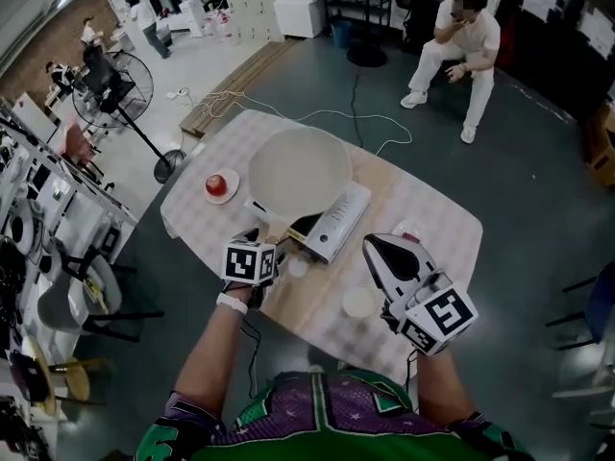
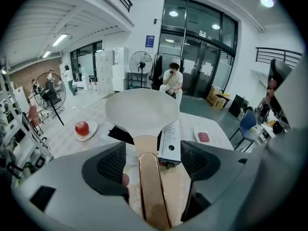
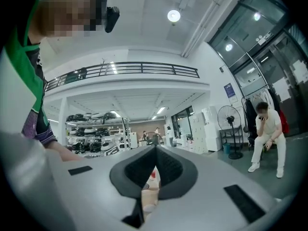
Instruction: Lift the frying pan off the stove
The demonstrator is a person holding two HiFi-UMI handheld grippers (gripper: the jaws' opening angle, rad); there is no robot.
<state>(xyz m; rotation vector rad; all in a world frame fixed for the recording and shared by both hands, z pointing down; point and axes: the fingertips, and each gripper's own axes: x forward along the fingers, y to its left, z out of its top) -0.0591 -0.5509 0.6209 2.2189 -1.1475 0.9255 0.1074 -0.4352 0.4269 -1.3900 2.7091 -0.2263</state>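
A green-and-purple shirt (image 1: 322,413) fills the near edge of the head view. Beyond it the left gripper (image 2: 154,161) stands wide, its pads either side of the copper-coloured handle (image 2: 151,186) with a gap showing on both sides, so nothing is gripped yet. The handle runs away to a big pale frying pan (image 2: 142,110), which sits on a white tabletop stove (image 2: 170,138) at the middle of the table (image 1: 447,230). The right gripper (image 3: 155,167) is held up off the table to the right, its jaws closed together with nothing between them.

The step in hand looks to be the grasp. The jaws would best close squarely across the handle, as far toward the pan as they can reach, since the wide bowl will likely pull the far end down. A straight, level lift should then clear the stove without dragging it.

An apple on a plate (image 2: 82,127) waits at far left. No writing can be read: marks on the handle and the stove's panel are too small, and the marker cubes carry only square patterns.
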